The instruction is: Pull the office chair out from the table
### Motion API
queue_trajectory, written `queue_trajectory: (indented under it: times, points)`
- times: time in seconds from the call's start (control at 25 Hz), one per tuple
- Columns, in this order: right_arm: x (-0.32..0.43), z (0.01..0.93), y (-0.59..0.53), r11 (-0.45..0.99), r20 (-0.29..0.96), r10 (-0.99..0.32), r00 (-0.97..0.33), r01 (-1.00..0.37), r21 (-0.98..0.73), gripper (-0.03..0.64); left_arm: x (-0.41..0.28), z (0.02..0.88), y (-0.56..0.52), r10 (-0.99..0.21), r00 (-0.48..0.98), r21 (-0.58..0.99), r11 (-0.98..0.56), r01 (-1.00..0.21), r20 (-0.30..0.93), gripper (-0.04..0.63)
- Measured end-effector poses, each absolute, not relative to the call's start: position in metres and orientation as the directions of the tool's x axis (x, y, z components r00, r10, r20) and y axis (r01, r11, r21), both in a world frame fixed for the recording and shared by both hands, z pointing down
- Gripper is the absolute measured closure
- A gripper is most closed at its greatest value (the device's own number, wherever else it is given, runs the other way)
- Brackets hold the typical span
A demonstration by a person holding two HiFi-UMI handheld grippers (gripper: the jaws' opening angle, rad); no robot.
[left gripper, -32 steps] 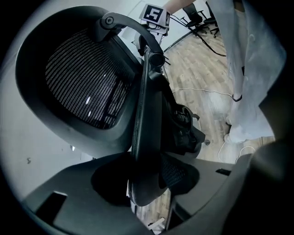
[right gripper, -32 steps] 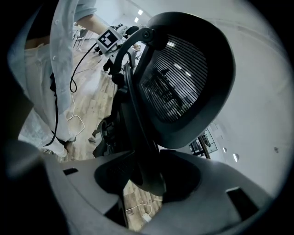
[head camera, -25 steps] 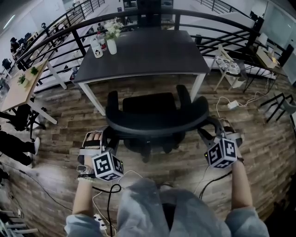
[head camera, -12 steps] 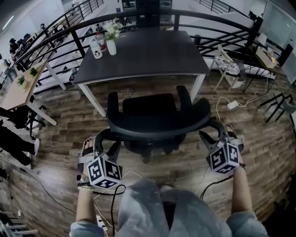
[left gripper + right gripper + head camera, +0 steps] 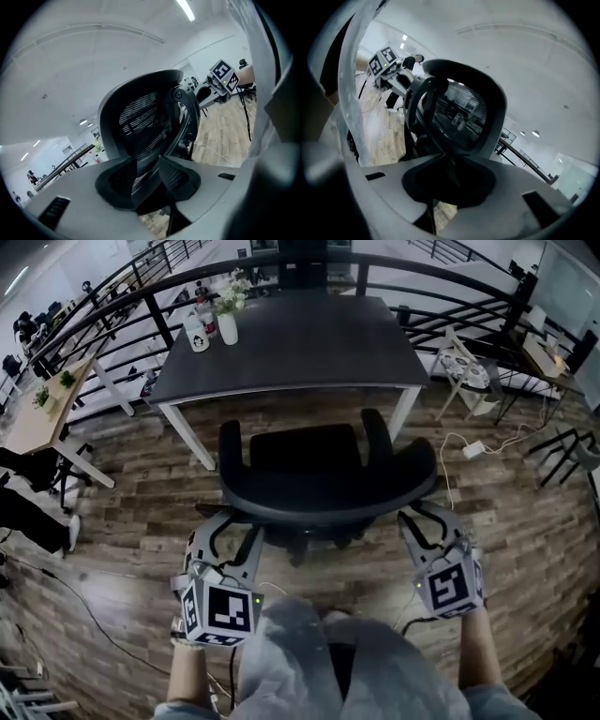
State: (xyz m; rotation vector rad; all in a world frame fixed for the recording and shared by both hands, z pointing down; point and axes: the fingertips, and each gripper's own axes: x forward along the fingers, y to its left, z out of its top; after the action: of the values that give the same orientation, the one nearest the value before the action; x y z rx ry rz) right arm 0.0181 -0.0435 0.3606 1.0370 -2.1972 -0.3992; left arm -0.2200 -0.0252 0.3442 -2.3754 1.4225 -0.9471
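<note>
A black mesh-back office chair [image 5: 328, 479] stands at the near edge of the dark table [image 5: 281, 343], its seat partly under it. My left gripper [image 5: 230, 526] is at the backrest's left rim. In the left gripper view its jaws [image 5: 145, 176] have just been closing, and the pads now press on the backrest rim [image 5: 140, 122]. My right gripper [image 5: 427, 517] is at the right rim. Its jaws [image 5: 447, 180] have also just been closing and now clamp the backrest's edge [image 5: 459, 112].
A vase of flowers [image 5: 228, 324] and a white cup [image 5: 195, 337] stand on the table's far left corner. A curved black railing [image 5: 112, 296] runs behind. A power strip with cable [image 5: 472, 450] lies on the wood floor at right; a light desk [image 5: 37, 418] stands at left.
Both grippers rolled and drew back toward me, and their jaws went from wide apart to closed on the backrest's two side edges. The chair stands about where it was.
</note>
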Motion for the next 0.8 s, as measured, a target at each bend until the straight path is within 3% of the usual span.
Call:
queue_trajectory:
  times: [0.24,0.36,0.8]
  points:
    - [-0.016,0.337,-0.030,0.635,0.334,-0.773,-0.540,-0.670,0.385,0.604,-0.200,0.342,-0.018,-0.833,0.383,-0.425,-0.539,-0.728,0.400,0.525]
    - [-0.028,0.336,-0.025,0.636,0.317,-0.770,-0.553,-0.695,0.334,0.611,-0.196,0.345,-0.015,-0.824,0.396,-0.413,-0.552,-0.725,0.405,0.574]
    - [-0.043,0.336,-0.020,0.640,0.294,-0.761,-0.578,-0.741,0.202,0.614,-0.182,0.343,-0.012,-0.809,0.450,-0.306,-0.568,-0.764,0.378,0.594]
